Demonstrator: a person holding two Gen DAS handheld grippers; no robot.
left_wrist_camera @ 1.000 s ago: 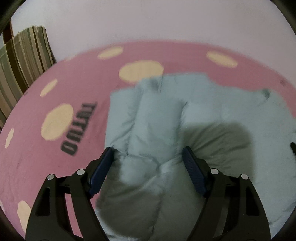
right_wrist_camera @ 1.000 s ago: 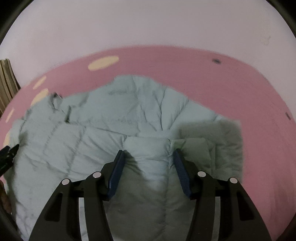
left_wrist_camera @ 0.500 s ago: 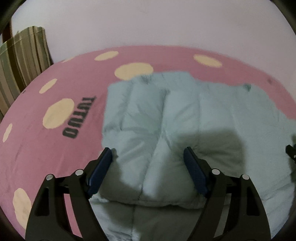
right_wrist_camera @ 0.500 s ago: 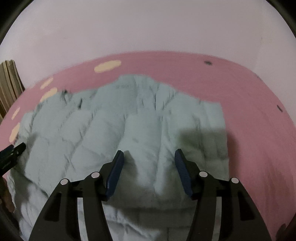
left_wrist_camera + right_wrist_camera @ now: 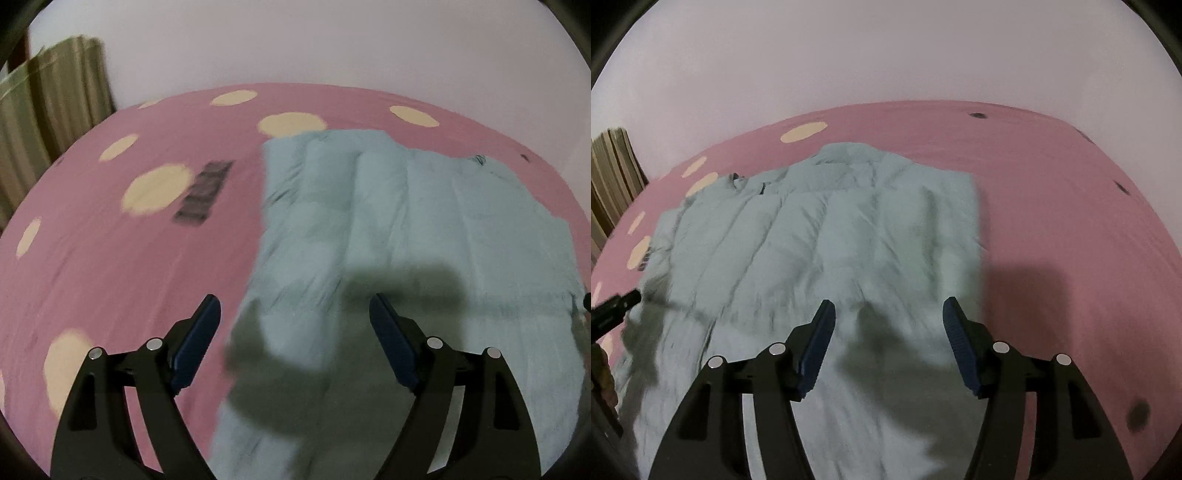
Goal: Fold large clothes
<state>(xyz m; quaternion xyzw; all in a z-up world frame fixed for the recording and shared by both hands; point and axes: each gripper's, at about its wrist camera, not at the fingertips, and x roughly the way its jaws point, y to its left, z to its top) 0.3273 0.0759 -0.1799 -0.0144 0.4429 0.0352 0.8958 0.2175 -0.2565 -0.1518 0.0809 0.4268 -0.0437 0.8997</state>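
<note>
A pale blue quilted jacket (image 5: 406,229) lies spread and folded over on a pink bed sheet (image 5: 129,266); in the right wrist view the jacket (image 5: 831,240) fills the middle. My left gripper (image 5: 293,317) hangs above the jacket's left edge, its jaws opening, with nothing between them. My right gripper (image 5: 886,321) hovers over the jacket's right part, its jaws opening too, nothing gripped. The tip of the left gripper (image 5: 617,306) shows at the left edge of the right wrist view.
The pink sheet (image 5: 1071,221) has cream dots and a dark printed word (image 5: 205,192). A striped curtain (image 5: 48,107) hangs at the far left. A pale wall (image 5: 886,55) runs behind the bed.
Both grippers have drawn back and risen from the jacket, letting its folded layer lie flat. More pink sheet shows beside each gripper, and both sets of jaws stand slightly wider.
</note>
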